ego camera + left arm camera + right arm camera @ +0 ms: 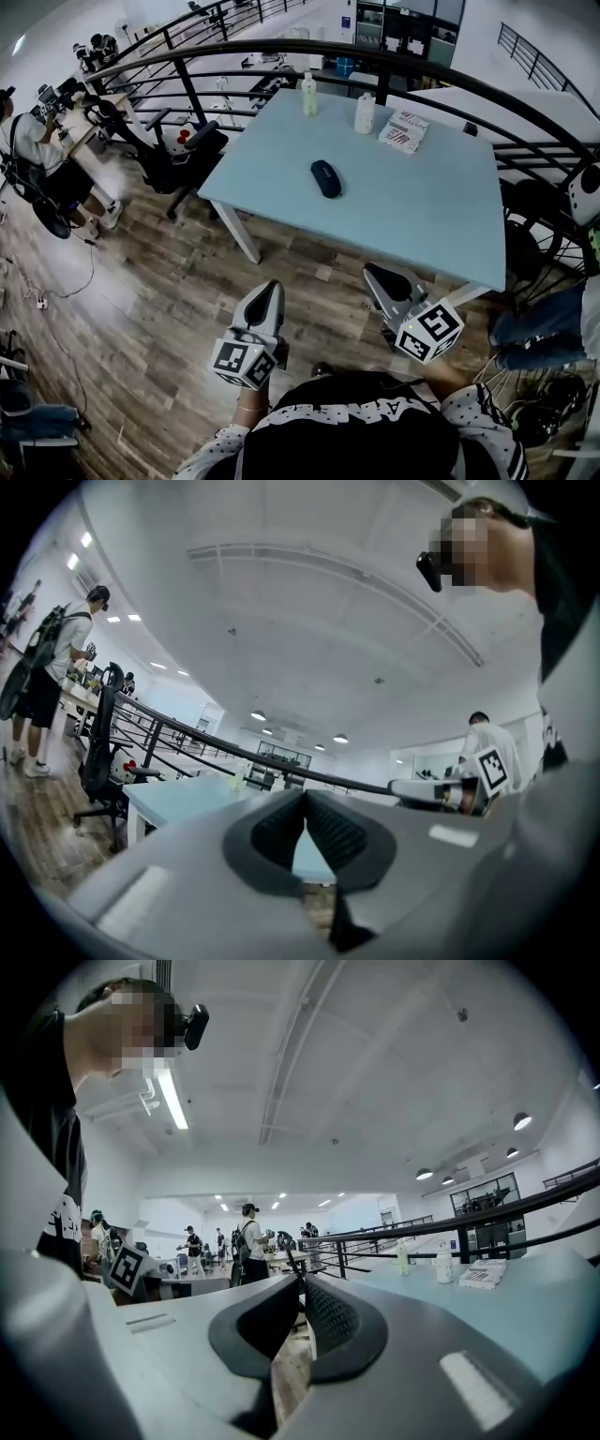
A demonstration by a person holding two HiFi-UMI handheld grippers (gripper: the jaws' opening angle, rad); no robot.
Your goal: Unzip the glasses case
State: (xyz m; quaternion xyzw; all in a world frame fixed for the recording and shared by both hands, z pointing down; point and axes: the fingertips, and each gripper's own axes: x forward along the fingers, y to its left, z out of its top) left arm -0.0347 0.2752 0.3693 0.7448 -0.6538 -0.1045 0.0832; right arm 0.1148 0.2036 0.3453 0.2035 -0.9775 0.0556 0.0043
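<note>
L gripper (271, 289) & R gripper (373, 274) jaws together (nothing held), level, short of table (441, 220), presumably pre-approach to far glasses case (326, 178).

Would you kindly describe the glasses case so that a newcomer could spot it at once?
Find the pale blue table beside the curved black railing. Near its middle lies the glasses case, alone: a dark, flat oval, unlike the pale bottles and printed packet at the far edge.

Pale blue table (422, 216), dark glasses case (326, 178) centred; tall bottle (308, 95), white bottle (365, 113), packet (404, 131) behind
</note>
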